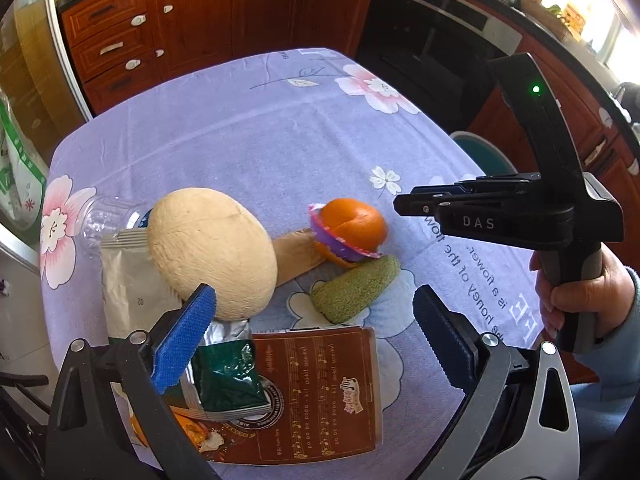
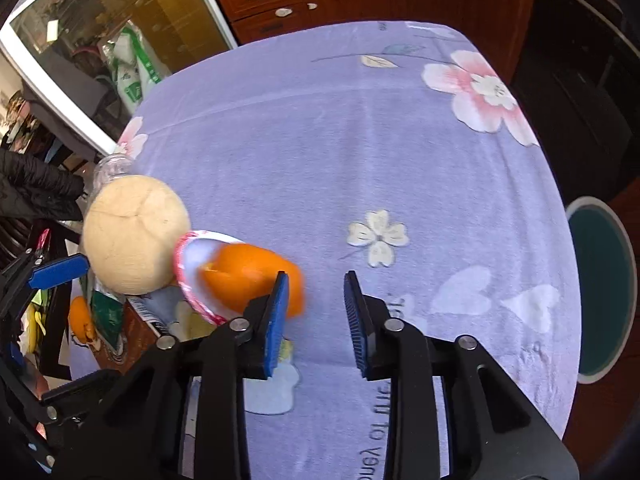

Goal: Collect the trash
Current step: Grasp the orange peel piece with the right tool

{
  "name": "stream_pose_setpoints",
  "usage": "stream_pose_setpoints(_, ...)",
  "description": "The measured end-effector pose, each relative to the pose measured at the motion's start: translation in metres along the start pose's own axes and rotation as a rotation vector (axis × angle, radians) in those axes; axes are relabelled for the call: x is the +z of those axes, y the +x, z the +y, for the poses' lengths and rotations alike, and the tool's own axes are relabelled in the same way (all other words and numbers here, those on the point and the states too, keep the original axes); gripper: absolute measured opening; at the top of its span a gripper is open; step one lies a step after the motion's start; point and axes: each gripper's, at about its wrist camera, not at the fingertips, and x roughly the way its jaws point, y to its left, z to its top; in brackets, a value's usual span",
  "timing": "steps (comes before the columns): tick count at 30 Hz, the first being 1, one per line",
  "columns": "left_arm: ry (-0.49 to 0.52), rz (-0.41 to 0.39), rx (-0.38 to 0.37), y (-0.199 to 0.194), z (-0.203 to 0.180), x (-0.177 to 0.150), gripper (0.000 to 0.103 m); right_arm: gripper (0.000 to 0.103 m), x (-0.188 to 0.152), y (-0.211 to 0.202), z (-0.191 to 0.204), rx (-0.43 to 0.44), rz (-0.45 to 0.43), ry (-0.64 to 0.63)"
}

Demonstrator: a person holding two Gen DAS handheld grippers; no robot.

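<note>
**Trash heap waits on the lilac cloth, both grippers empty**

Here is the pile, bunched at the near left of the table [image 1: 280,128] — a big pale round husk [image 1: 212,252] sits on top of a silvery packet [image 1: 132,288], with a clear plastic bottle [image 1: 100,216] lying behind it at the cloth's left edge. Just to the right, an orange peel [image 1: 354,222] rests in a small purple-and-pink cup [image 1: 340,244], touching a tan wrapper [image 1: 296,256] that pokes out from under the husk. A fuzzy green piece [image 1: 354,290] lies just in front of the cup. Nearest the camera, a brown music-printed box [image 1: 320,392] lies flat, a crumpled green foil bag [image 1: 228,372] on its left corner.

The left gripper [image 1: 316,320] hangs over the box with its blue pads spread wide — nothing between them, the left pad in front of the husk's lower edge.

Over to the right gripper [image 2: 316,320]: its jaws stand partly apart over bare cloth, gripping nothing. Its left pad overlaps the peel in the wrist view, the peel blurred there, so contact cannot be told. From the left camera, a hand [image 1: 580,292] grips its handle, at the right, well clear of the pile.

A teal stool [image 2: 604,288] stands beyond the table's right edge, wooden cabinets [image 1: 180,12] behind.
</note>
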Motion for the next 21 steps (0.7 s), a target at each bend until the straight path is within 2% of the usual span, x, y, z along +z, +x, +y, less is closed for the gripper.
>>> stream_pose_setpoints(3,0.034,-0.002,0.026,0.006,-0.011,0.005,0.099,0.024,-0.006,-0.003,-0.014,0.019,-0.007,0.035)
stream_pose_setpoints(6,0.042,-0.007,0.033,0.006,-0.013,0.008,0.098,0.024,-0.006,-0.011,-0.011,0.082,-0.029,0.035)
stream_pose_setpoints(8,0.037,-0.012,0.039,0.003,-0.011,0.009,0.098,0.034,-0.002,-0.016,0.001,0.123,-0.041,-0.004)
stream_pose_setpoints(9,0.033,-0.014,0.045,0.002,-0.009,0.009,0.098,0.044,0.0,-0.018,0.009,0.135,-0.049,-0.029)
stream_pose_setpoints(10,0.027,-0.014,0.049,0.001,-0.007,0.01,0.098,0.049,0.001,-0.018,0.019,0.142,-0.055,-0.065)
stream_pose_setpoints(12,0.012,-0.016,0.053,-0.002,-0.002,0.01,0.098,0.051,0.005,-0.011,0.041,0.145,-0.04,-0.138)
stream_pose_setpoints(16,0.0,0.007,0.066,0.0,0.006,0.006,0.098,0.052,0.011,0.007,0.059,0.145,-0.002,-0.191)
stream_pose_setpoints(18,0.006,0.015,0.069,-0.001,0.008,0.003,0.098,0.052,0.011,0.013,0.061,0.174,0.024,-0.186)
stream_pose_setpoints(21,0.02,0.014,0.076,-0.006,0.011,-0.002,0.098,0.054,0.011,0.014,0.065,0.177,0.019,-0.204)
